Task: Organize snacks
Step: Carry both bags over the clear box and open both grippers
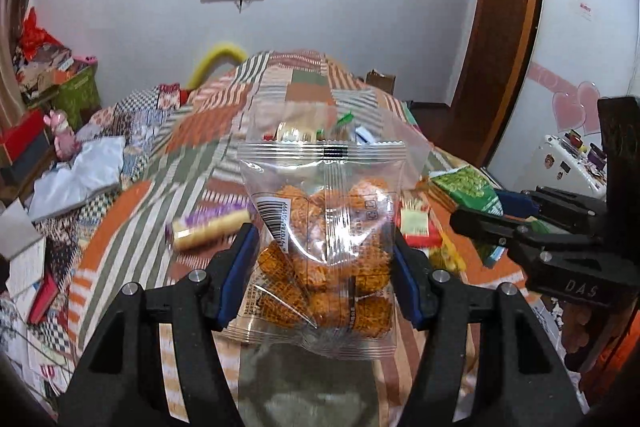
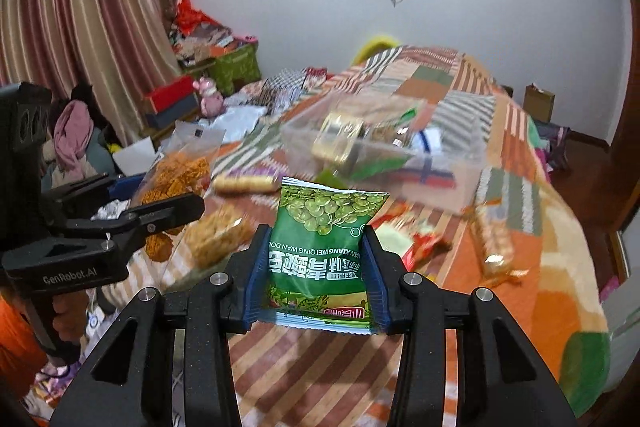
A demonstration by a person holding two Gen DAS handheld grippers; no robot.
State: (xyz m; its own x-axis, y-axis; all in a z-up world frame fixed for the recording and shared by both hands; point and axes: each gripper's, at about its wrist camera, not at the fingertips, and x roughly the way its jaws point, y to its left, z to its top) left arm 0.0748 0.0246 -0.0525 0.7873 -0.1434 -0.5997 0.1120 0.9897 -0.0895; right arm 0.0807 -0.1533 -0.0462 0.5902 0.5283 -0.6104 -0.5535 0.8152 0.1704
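The left gripper (image 1: 324,267) holds a clear snack bag (image 1: 320,239) above the near end of the bed (image 1: 280,83), and the right gripper (image 2: 316,267), just to its right, holds a pea packet (image 2: 320,247). Beyond both, farther along the bed, sits a clear bin (image 2: 440,171) with snacks in it. A biscuit roll (image 1: 212,229) lies on the bed left of the bin, and loose packets (image 2: 496,247) lie to its near right.

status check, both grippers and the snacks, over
Left hand-held gripper shut on clear snack bag. Right hand-held gripper shut on green pea packet. Clear box ahead, path unobstructed.
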